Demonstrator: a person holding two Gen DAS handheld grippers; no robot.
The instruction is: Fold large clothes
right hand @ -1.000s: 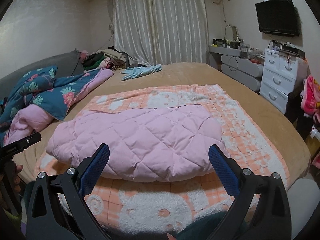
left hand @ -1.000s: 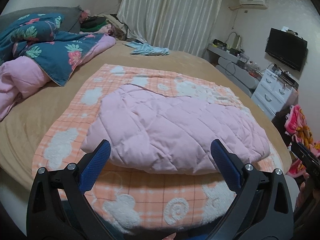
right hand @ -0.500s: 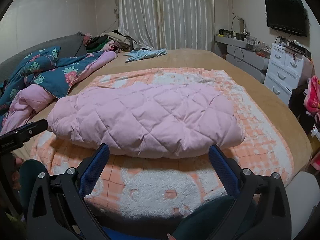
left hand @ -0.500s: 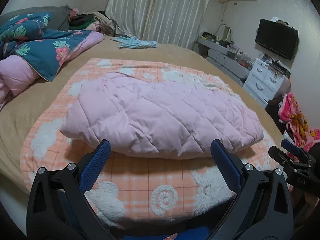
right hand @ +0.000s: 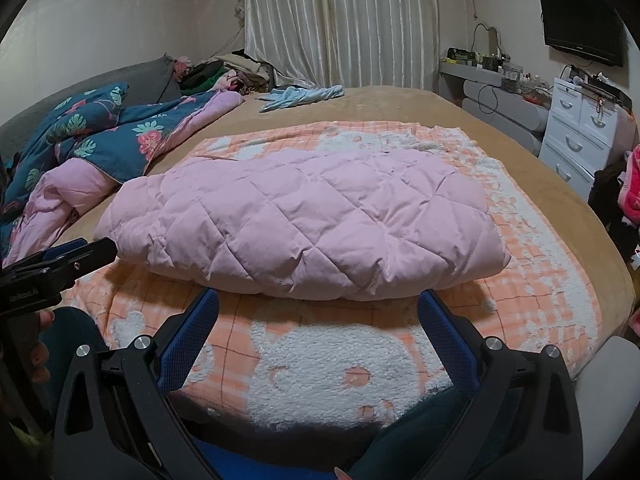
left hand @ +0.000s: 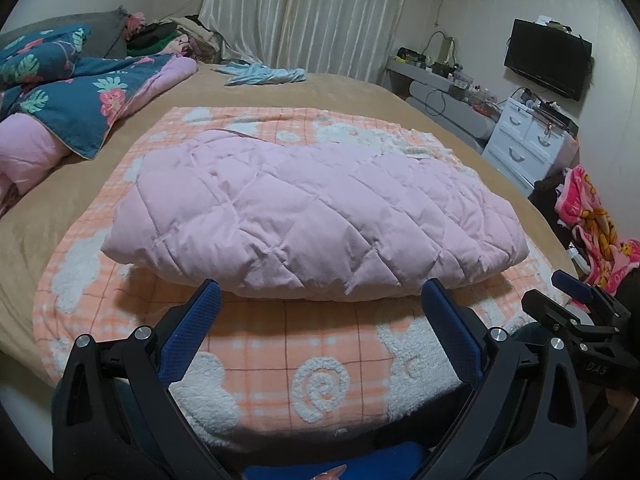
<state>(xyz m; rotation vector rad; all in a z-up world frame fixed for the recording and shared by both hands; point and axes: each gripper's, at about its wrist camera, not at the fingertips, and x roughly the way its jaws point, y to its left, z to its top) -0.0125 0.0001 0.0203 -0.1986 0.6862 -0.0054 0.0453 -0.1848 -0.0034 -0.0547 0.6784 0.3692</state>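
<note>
A pink quilted garment (left hand: pixel 312 216) lies folded in a puffy bundle on an orange-and-white checked blanket (left hand: pixel 288 360) on the bed. It also shows in the right wrist view (right hand: pixel 304 224), on the same blanket (right hand: pixel 320 368). My left gripper (left hand: pixel 320 292) is open and empty, just short of the bundle's near edge. My right gripper (right hand: pixel 318 300) is open and empty, also just short of that edge. The right gripper shows at the right edge of the left wrist view (left hand: pixel 576 304). The left gripper shows at the left edge of the right wrist view (right hand: pixel 60 260).
A blue floral duvet with pink lining (left hand: pixel 80 108) is heaped at the left of the bed. A light blue garment (left hand: pixel 264 74) lies at the far side. White drawers (left hand: pixel 528 144), a TV (left hand: pixel 548 62) and a pink patterned cloth (left hand: pixel 596 224) stand at the right.
Both grippers have moved forward and lower toward the bundle's near edge. The bundle looms larger in both views. Both grippers stay open.
</note>
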